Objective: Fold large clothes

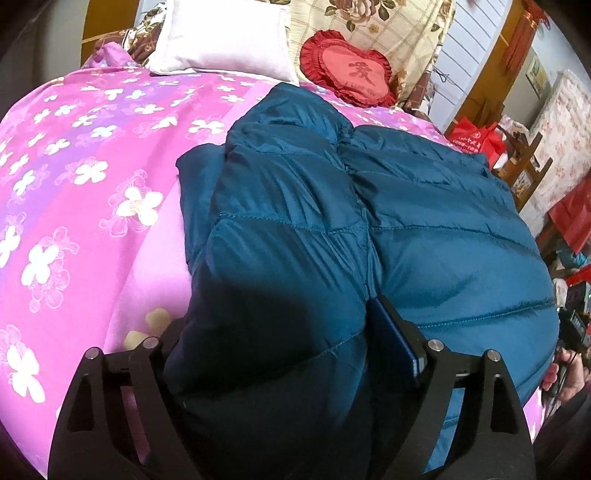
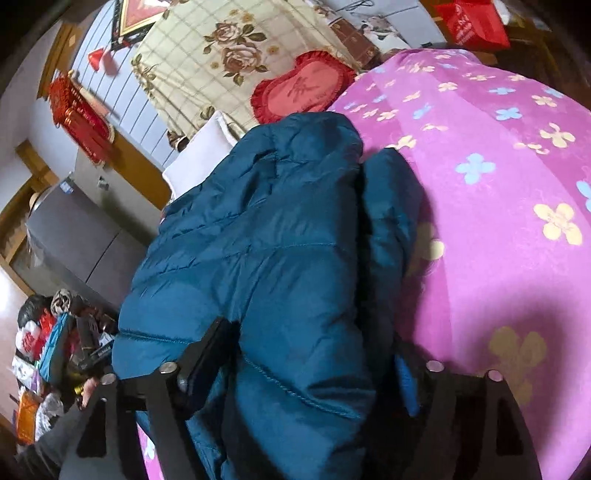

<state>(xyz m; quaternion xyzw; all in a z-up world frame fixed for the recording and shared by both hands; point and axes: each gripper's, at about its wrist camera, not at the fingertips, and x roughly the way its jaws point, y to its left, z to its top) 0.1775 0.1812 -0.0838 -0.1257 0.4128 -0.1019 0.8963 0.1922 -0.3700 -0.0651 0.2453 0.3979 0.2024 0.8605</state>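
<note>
A teal quilted down jacket [image 1: 369, 206] lies folded lengthwise on the pink flowered bedspread [image 1: 92, 184]. My left gripper [image 1: 280, 332] has its fingers on either side of a thick fold at the jacket's near edge and is shut on it. In the right wrist view the jacket [image 2: 280, 229] runs away from me over the bedspread [image 2: 498, 184]. My right gripper [image 2: 306, 354] is shut on a bulky fold at the other near corner.
A white pillow [image 1: 221, 40], a red heart cushion [image 1: 347, 70] and a floral quilt [image 1: 373, 22] sit at the head of the bed. Red bags [image 1: 476, 136] and wooden furniture stand beside the bed. A grey cabinet [image 2: 85, 229] and clutter are on the floor.
</note>
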